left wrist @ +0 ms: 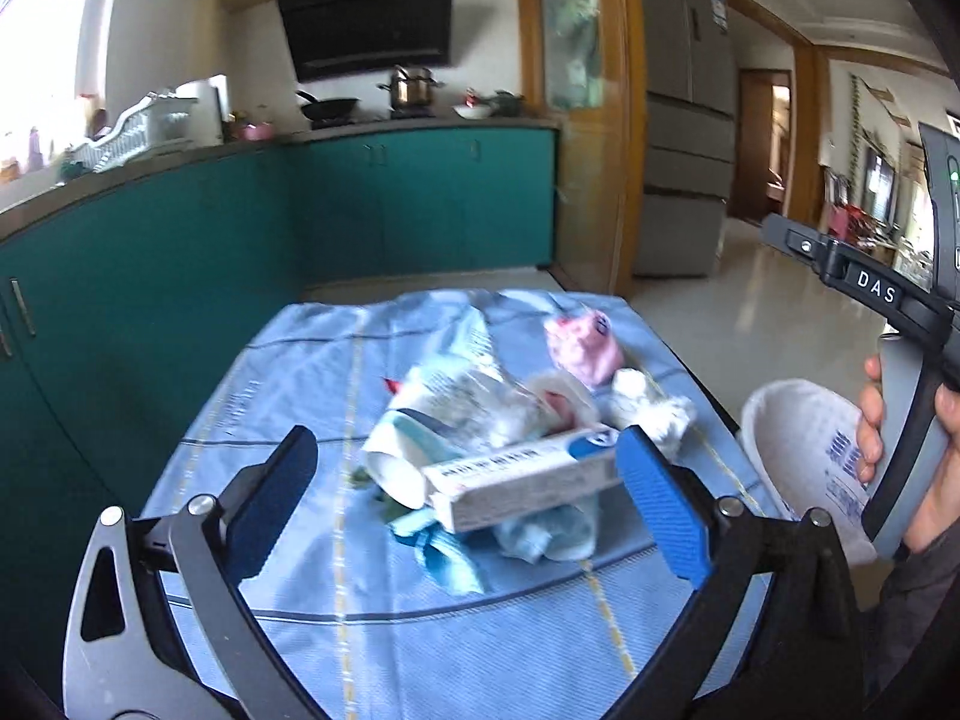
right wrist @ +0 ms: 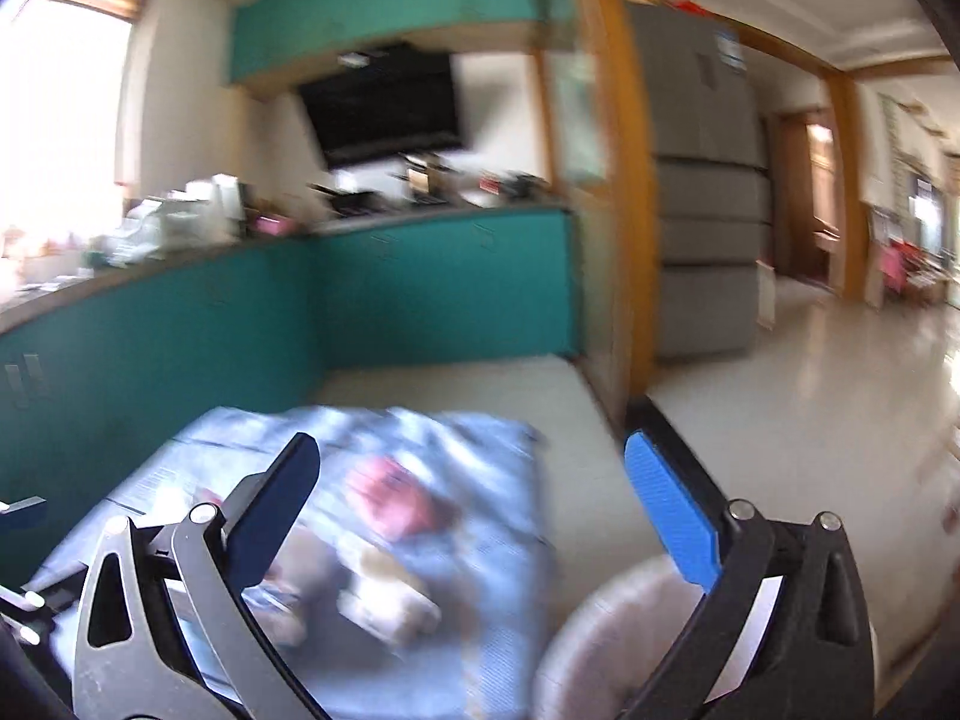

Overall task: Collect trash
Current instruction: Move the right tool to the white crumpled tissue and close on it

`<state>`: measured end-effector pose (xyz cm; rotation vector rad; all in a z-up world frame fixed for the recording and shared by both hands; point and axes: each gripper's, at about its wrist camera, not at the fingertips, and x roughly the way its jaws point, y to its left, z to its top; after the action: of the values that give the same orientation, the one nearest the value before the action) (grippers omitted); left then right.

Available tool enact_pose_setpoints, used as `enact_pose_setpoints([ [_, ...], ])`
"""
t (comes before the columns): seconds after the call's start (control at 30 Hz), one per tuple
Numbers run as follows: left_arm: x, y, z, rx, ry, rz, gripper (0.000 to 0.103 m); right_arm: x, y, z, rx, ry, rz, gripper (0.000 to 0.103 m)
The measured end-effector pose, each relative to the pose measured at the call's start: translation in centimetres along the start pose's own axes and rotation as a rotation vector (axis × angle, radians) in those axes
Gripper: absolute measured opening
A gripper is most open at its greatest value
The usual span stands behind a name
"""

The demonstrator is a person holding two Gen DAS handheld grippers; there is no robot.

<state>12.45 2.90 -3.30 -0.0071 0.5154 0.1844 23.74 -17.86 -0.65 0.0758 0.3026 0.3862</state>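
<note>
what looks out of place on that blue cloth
A heap of litter sits mid-cloth: a white carton box lying askew over a crumpled clear wrapper, a pink wad and balled white tissue behind. Nothing looks spilled. Both grippers are open and hold nothing.

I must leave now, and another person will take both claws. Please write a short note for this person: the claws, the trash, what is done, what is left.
Left claw: open, empty, above the trash pile.
Right claw: open, empty, off the right edge of the table, near the white bag.
Trash: a long box, crumpled plastic, a pink wrapper and white paper lie together on the blue cloth.
Done: the trash is heaped in one pile.
Left: probably move the pile into the bag. What is inside the bag cannot be seen.
</note>
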Motion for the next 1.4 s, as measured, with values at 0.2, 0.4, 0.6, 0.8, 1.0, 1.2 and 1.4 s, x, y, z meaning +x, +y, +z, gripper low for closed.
enact_pose_setpoints([
  [0.2, 0.3, -0.4, -0.4, 0.02, 0.008, 0.019, 0.1, 2.4, -0.4, -3.8, 0.069, 0.116, 0.041, 0.1],
  [0.4, 1.5, 0.0, -1.2, -0.015, 0.056, 0.007, 0.1, 2.4, -1.2, -4.8, 0.012, 0.185, -0.046, 0.1],
  [0.6, 2.1, 1.1, -1.8, -0.018, 0.079, 0.06, 0.1, 3.7, -1.4, -6.1, 0.021, 0.272, -0.025, 0.1],
  [0.8, 3.1, 3.1, -2.3, -0.11, 0.14, 0.06, 0.1, 5.2, -0.4, -6.6, 0.031, 0.332, 0.01, 0.099],
  [1.0, 3.1, 2.5, -2.5, -0.084, 0.148, 0.064, 0.1, 7.2, 1.6, -7.0, -0.016, 0.376, 0.015, 0.092],
  [1.2, 2.1, 1.7, -2.4, -0.041, 0.136, 0.063, 0.1, 10.4, 3.3, -7.9, -0.024, 0.469, 0.025, 0.073],
  [1.4, 1.9, 2.1, -2.3, -0.043, 0.133, 0.072, 0.1, 12.0, 4.4, -9.7, -0.082, 0.548, 0.013, 0.052],
])
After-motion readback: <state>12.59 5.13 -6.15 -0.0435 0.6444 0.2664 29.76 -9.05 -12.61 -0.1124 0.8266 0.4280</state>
